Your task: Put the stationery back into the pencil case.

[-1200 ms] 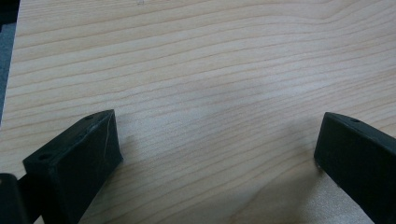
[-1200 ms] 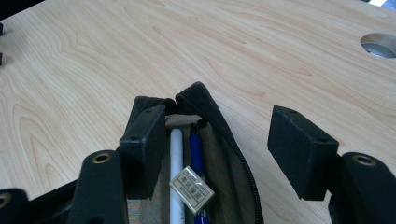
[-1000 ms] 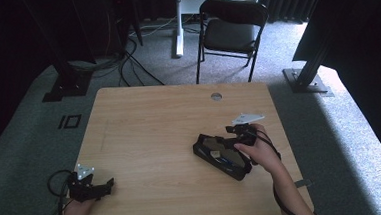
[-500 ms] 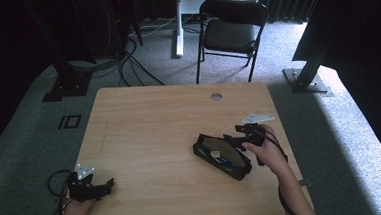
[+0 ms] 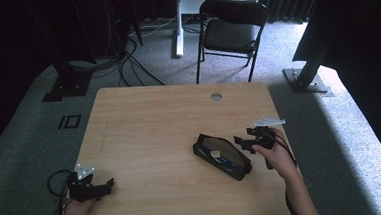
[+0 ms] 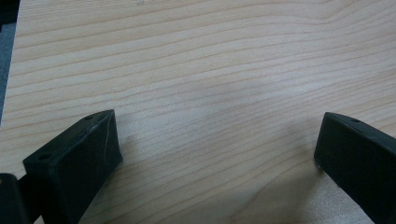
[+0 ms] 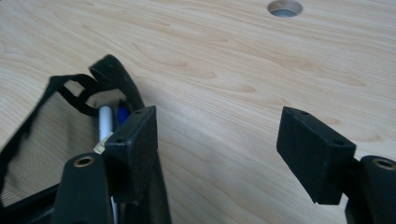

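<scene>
Pencil case (image 5: 222,156) was black, flat, lying diagonally on the table (image 5: 149,125) at lower right of the high view, top open with pens inside. In the right gripper view it sat at lower left, strap loop raised, a white pen (image 7: 104,122) and a blue one showing. Right claw (image 5: 245,142) was just beside its right end, jaws apart and just opening, nothing between. Left claw (image 5: 104,186) at lower left, jaws wide apart over bare wood.

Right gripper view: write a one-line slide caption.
Open right gripper beside an open black mesh pencil pouch holding pens, on a light wooden table with a round cable hole.
</scene>
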